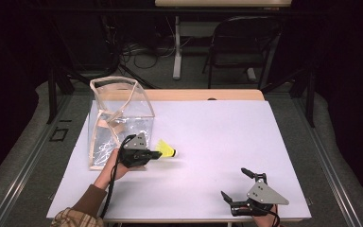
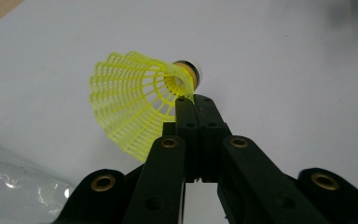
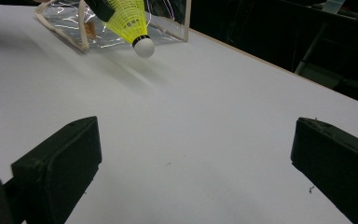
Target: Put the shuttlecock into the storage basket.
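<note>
Now left gripper (image 1: pixel 152 154) pinches shuttlecock (image 1: pixel 166 149) skirt edge, cork beyond the tips, lifted clear for bag (image 1: pixel 118 118) behind. Right gripper (image 1: pixel 238 187) idle, jaws spread wide.

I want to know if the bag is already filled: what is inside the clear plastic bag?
Through the clear plastic bag I see creased film and reflections, no distinct object. Its lower near corner is covered by the left gripper, which holds the yellow shuttlecock outside the bag.
</note>
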